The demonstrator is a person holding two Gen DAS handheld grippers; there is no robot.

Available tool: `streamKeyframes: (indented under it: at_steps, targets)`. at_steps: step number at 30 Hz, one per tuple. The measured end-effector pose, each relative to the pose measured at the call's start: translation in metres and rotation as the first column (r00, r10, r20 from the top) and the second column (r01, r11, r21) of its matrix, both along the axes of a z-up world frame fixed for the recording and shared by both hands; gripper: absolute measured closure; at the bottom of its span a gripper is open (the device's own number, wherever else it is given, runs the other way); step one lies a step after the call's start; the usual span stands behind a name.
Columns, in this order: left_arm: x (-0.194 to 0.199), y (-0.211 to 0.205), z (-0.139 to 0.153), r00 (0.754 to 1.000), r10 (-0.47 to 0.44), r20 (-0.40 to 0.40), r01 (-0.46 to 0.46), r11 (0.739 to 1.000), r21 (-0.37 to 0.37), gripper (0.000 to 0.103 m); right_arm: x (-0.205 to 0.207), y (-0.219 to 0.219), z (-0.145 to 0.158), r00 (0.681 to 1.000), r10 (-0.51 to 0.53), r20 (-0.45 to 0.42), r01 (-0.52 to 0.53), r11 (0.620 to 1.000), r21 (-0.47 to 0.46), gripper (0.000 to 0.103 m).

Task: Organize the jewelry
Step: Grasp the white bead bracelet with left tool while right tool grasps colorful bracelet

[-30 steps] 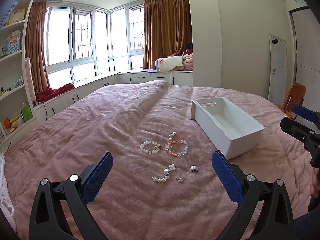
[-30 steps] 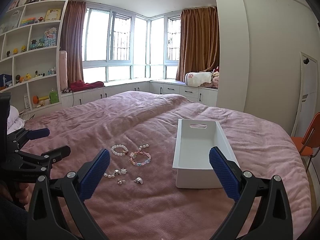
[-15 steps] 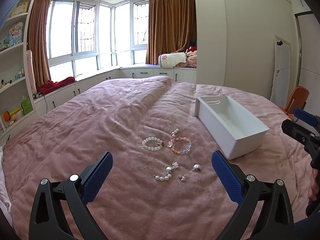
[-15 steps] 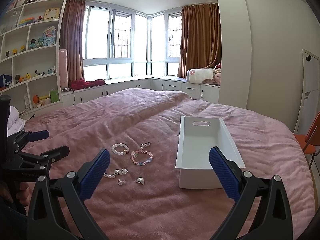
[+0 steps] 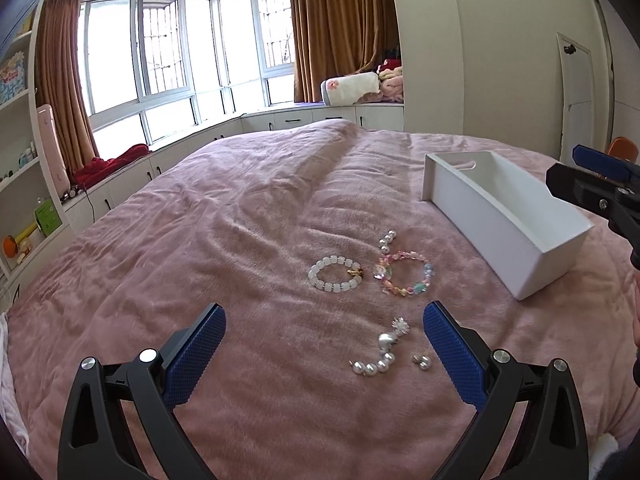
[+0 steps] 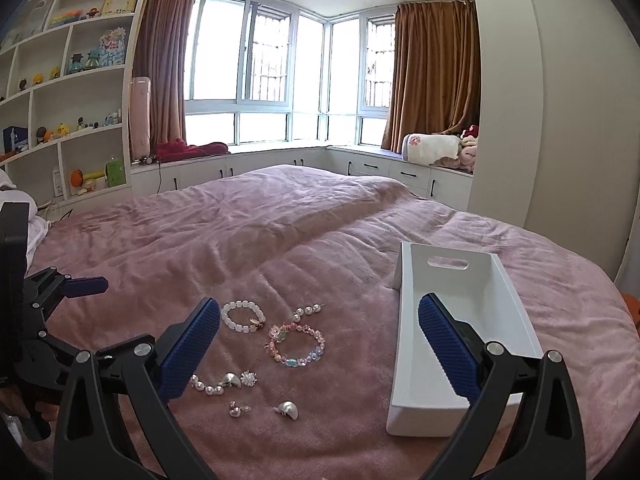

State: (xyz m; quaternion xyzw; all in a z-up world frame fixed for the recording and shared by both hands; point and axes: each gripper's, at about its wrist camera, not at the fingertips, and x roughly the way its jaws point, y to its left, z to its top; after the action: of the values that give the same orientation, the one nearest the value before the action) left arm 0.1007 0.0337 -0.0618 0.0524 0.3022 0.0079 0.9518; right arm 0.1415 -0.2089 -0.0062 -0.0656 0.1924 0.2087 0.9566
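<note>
Left tool (image 5: 324,320): blue pads spread wide apart, holding nothing, hovering above the pink blanket (image 5: 224,240) on the bed. Right tool (image 6: 319,314): pads likewise wide apart, empty, touching nothing; its right pad overlaps the white bin (image 6: 516,308) in the right wrist view.

Jewelry lies loose on the blanket in one cluster, at 9 o'clock of the bin and near it.
- White bead bracelet (image 5: 335,273): chunky translucent beads, small gold charm; closed loop, flat.
- Pastel bead bracelet (image 5: 405,273): pink, blue and clear beads; just beside the white one at its 3 o'clock.
- Short pearl string (image 5: 387,240): at 12 o'clock of the pastel bracelet, nearly touching it.
- Pearl-and-silver piece (image 5: 380,354): curved row of pearls, silver shell-like part, sparkly flower end; at 6 o'clock of the bracelets.
- Small stud pair (image 5: 422,361): just at its 3 o'clock.
- Silver shell earring (image 6: 288,409): seen in right wrist view only, nearest the camera.

Bin: long, rectangular, handle cutout at the far end, interior empty.
</note>
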Motion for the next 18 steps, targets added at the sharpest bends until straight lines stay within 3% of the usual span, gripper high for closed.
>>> streamKeyframes:
  at_steps: [5, 12, 18]
  targets:
    - [0.041, 0.018, -0.007, 1.0, -0.003, -0.024, 0.001, 0.997, -0.082, 0.003, 0.032, 0.016, -0.014, 0.999, 0.014, -0.032, -0.014, 1.0, 0.003, 0.005]
    - [0.095, 0.033, -0.017, 0.998, -0.024, -0.065, 0.017, 0.994, -0.107, 0.003, 0.078, 0.033, -0.043, 0.995, 0.02, -0.097, -0.024, 0.999, -0.033, 0.005]
    - [0.145, 0.04, -0.042, 0.99, -0.036, -0.134, 0.019, 0.992, -0.127, 0.003, 0.115, 0.049, -0.071, 0.986, 0.03, -0.163, -0.043, 0.996, -0.076, 0.005]
